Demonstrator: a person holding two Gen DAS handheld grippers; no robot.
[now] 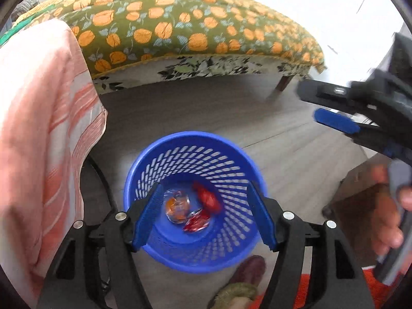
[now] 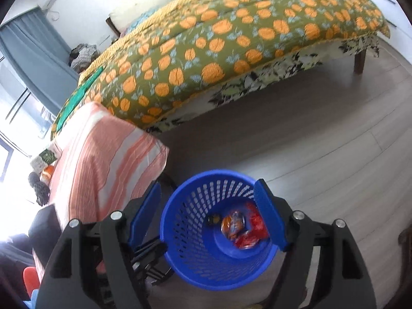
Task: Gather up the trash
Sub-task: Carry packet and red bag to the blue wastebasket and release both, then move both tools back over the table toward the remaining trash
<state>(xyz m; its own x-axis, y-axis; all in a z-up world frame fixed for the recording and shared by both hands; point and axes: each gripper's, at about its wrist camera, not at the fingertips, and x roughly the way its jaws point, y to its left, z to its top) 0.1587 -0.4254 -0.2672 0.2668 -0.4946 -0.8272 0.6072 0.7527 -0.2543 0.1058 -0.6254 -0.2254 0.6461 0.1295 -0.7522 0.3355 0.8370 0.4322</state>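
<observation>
Where the grey floor (image 2: 322,139) runs out from under the bed (image 2: 231,33) with its orange-patterned cover, a pink striped cloth (image 2: 103,159) hangs just beside the blue basket (image 1: 180,260), on its left. Wrappers (image 1: 195,208) lie in the basket bottom: one clear-orange, the others red. The left tool (image 1: 204,213) hangs over the basket mouth, fingers apart and empty. The right tool (image 2: 208,213) likewise stands apart and empty over the rim. Open floor lies beyond the basket toward the bed.
</observation>
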